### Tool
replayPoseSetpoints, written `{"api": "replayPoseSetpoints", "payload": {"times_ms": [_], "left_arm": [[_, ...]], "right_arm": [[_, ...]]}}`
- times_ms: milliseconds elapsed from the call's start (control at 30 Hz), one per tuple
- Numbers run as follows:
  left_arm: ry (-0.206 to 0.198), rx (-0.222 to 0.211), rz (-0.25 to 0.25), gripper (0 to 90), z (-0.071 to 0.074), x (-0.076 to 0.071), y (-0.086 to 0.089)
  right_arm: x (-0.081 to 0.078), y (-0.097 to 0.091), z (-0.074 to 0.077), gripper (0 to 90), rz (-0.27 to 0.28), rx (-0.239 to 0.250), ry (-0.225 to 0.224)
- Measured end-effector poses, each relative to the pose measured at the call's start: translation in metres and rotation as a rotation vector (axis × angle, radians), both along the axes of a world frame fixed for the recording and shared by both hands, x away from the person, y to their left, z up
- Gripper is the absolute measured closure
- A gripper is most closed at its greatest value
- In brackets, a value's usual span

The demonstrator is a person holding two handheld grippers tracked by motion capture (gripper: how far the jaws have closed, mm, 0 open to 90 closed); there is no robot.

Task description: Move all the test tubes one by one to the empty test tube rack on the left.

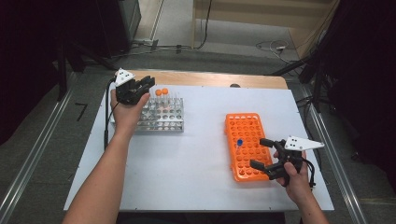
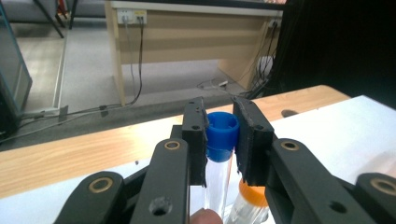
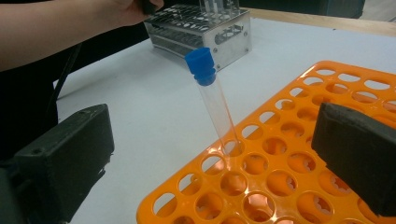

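My left gripper (image 1: 147, 84) hovers over the left end of the metal tube rack (image 1: 161, 122) at the back left. In the left gripper view it (image 2: 219, 116) is shut on a clear tube with a blue cap (image 2: 222, 133), both pads pressing just below the cap's top. Orange-capped tubes (image 1: 161, 92) stand in that rack, and one orange cap (image 2: 250, 191) shows below the jaws. My right gripper (image 1: 258, 152) is open beside the orange rack (image 1: 245, 123), jaws wide apart (image 3: 215, 140). Another blue-capped tube (image 3: 205, 70) leans in a hole of the orange rack (image 3: 289, 158), apart from both jaws.
The white tabletop (image 1: 196, 158) has a wooden strip (image 1: 210, 78) along its far edge. A cable (image 1: 107, 126) trails from the left gripper down the table's left side. Beyond the table there are floor cables and a desk (image 2: 187, 37).
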State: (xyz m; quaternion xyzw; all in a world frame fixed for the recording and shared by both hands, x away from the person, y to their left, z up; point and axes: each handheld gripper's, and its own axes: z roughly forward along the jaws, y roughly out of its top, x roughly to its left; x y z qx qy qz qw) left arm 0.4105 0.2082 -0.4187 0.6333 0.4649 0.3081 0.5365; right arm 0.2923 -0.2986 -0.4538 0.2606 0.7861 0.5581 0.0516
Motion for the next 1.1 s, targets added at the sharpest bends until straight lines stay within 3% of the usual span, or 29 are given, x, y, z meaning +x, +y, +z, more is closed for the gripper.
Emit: {"api": "replayPoseSetpoints", "payload": {"times_ms": [233, 367, 600, 667, 800, 1000, 1100], "left_arm": [[0.017, 0.024, 0.000, 75.8, -0.009, -0.002, 0.000], [0.031, 0.012, -0.002, 74.0, -0.010, -0.002, 0.001], [0.078, 0.008, 0.022, 47.6, -0.004, -0.010, 0.001], [0.084, 0.001, 0.006, 41.9, -0.001, -0.015, 0.000], [0.092, -0.021, -0.009, 25.9, 0.002, -0.026, -0.001], [0.097, -0.022, -0.045, 13.8, 0.000, -0.048, -0.005], [0.102, -0.038, -0.087, 10.2, -0.001, -0.060, -0.011]], "right_arm": [[0.000, 0.002, 0.000, 0.0, 0.003, -0.001, -0.006], [-0.001, 0.003, 0.000, 0.0, 0.007, -0.004, -0.003], [0.001, 0.006, -0.001, 0.0, 0.006, -0.003, 0.003], [0.001, 0.009, -0.001, 0.0, 0.012, -0.006, 0.000], [0.003, 0.018, -0.001, 7.3, -0.010, -0.033, 0.012], [0.007, 0.033, -0.001, 24.3, -0.063, -0.088, 0.024], [0.009, 0.040, -0.002, 31.3, -0.089, -0.115, 0.032]]}}
